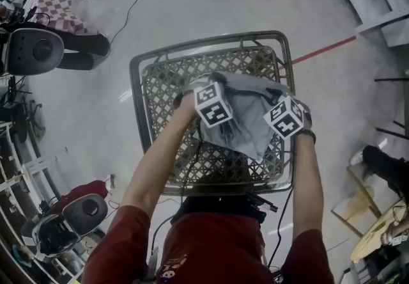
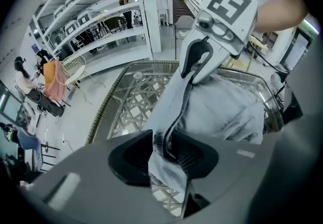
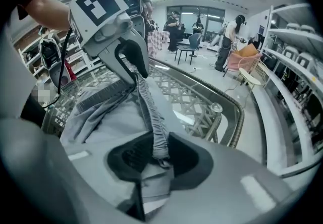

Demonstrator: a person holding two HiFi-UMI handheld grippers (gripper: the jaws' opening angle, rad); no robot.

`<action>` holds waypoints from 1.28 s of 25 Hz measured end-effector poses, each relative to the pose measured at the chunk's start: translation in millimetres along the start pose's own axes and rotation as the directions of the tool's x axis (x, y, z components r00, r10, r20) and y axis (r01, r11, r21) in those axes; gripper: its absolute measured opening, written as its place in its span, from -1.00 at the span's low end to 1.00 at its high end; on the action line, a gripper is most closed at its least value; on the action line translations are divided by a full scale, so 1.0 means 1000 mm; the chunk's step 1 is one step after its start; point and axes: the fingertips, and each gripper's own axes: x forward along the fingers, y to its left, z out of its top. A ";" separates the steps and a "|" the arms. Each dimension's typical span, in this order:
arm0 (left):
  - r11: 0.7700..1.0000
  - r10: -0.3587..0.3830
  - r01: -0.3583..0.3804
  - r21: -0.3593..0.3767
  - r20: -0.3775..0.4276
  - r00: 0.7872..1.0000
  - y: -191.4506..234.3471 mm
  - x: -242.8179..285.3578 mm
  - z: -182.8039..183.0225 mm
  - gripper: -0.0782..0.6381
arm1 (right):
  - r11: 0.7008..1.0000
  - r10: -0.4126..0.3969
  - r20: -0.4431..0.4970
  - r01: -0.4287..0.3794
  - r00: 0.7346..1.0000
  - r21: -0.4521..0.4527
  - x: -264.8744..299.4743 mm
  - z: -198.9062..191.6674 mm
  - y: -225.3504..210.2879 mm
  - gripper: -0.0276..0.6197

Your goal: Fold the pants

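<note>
— Pants point(image 1: 246, 119) hang between your two grippers over the lattice surface point(image 1: 134, 91), with the lower cloth bunched on its glass top. Which step is this?
— Spreading out, I'd judge; nothing is folded yet. Your left gripper point(image 2: 161, 148) and right gripper point(image 3: 159, 156) each have fingers clenched on the waistband point(image 3: 146, 102), which is stretched between them.
— And next?
— Lay the pants flat and smooth them before you fold.
— Any container?
— None that I can see. The lattice is a top, not a basket.
</note>
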 end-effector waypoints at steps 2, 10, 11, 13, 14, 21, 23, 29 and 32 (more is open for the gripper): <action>0.999 0.049 -0.049 0.010 -0.006 0.999 0.007 0.005 -0.002 -0.41 | 1.000 -0.023 0.005 0.023 1.000 -0.014 0.001 -0.001 -0.003 -0.60; 0.993 0.116 -0.116 -0.023 -0.008 0.993 0.027 0.014 0.002 -0.40 | 0.996 -0.084 0.061 0.083 0.995 0.017 -0.003 0.007 -0.028 -0.54; 0.993 0.117 -0.117 -0.027 -0.011 0.993 0.028 0.016 0.002 -0.40 | 0.996 -0.092 0.068 0.090 0.993 0.027 -0.003 0.007 -0.032 -0.54; 0.992 0.119 -0.120 -0.031 -0.018 0.993 0.031 0.021 0.003 -0.40 | 0.993 -0.115 0.084 0.112 0.990 0.040 -0.001 0.009 -0.040 -0.54; 0.992 0.121 -0.121 -0.033 -0.021 0.992 0.032 0.023 0.003 -0.40 | 0.991 -0.131 0.094 0.127 0.987 0.044 -0.001 0.012 -0.044 -0.54; 0.991 0.121 -0.123 -0.061 -0.029 0.992 0.037 0.027 0.004 -0.40 | 0.983 -0.175 0.079 0.170 0.981 0.068 0.010 0.015 -0.060 -0.54; 0.990 0.124 -0.126 -0.065 -0.027 0.992 0.038 0.027 0.005 -0.39 | 0.983 -0.179 0.075 0.175 0.981 0.057 0.012 0.014 -0.061 -0.54; 0.985 0.152 -0.151 -0.081 -0.001 0.988 0.038 0.013 0.004 -0.37 | 0.974 -0.222 0.094 0.217 0.971 0.062 0.001 0.017 -0.053 -0.54; 0.981 0.175 -0.173 -0.087 0.017 0.984 0.038 0.003 0.007 -0.37 | 0.971 -0.235 0.102 0.228 0.967 0.072 -0.007 0.017 -0.046 -0.54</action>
